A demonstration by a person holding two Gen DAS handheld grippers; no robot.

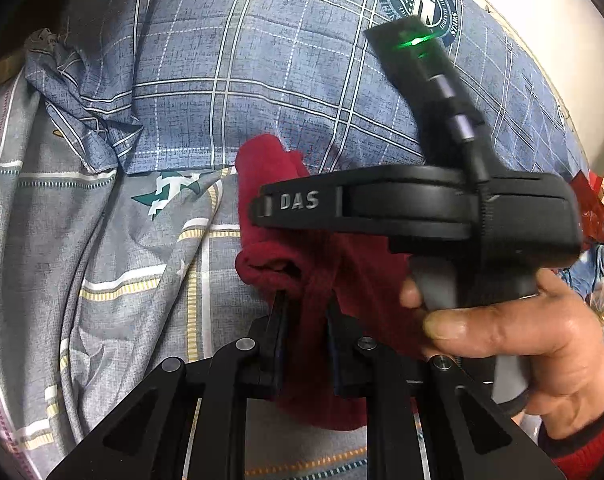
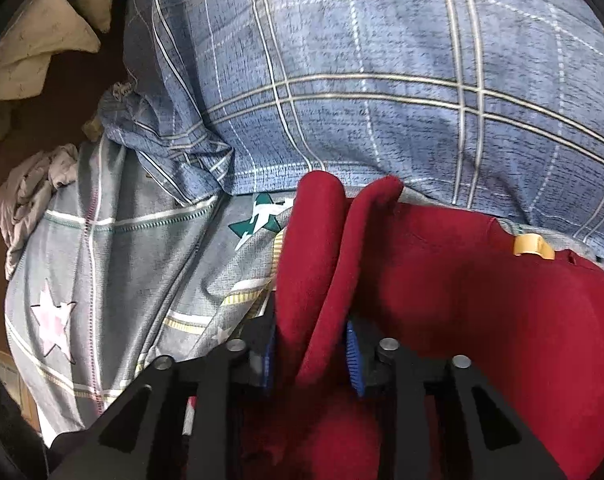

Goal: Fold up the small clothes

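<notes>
A dark red garment (image 1: 274, 200) lies bunched on the bed, in front of a blue plaid pillow (image 1: 262, 60). My left gripper (image 1: 305, 308) is shut on a fold of the red garment. The right gripper, a black tool held in a hand, crosses the left wrist view just above the cloth (image 1: 421, 208). In the right wrist view my right gripper (image 2: 311, 336) is shut on a raised fold of the red garment (image 2: 481, 300), which spreads to the right. A yellow patch (image 2: 531, 246) shows on the garment's far edge.
The bed has a grey sheet with stars and stripes (image 2: 122, 260). The plaid pillow (image 2: 381, 80) fills the back. A crumpled grey cloth (image 2: 30, 192) and a beige cloth (image 2: 38, 40) lie at the left. Red and coloured items (image 1: 597, 208) sit at the right edge.
</notes>
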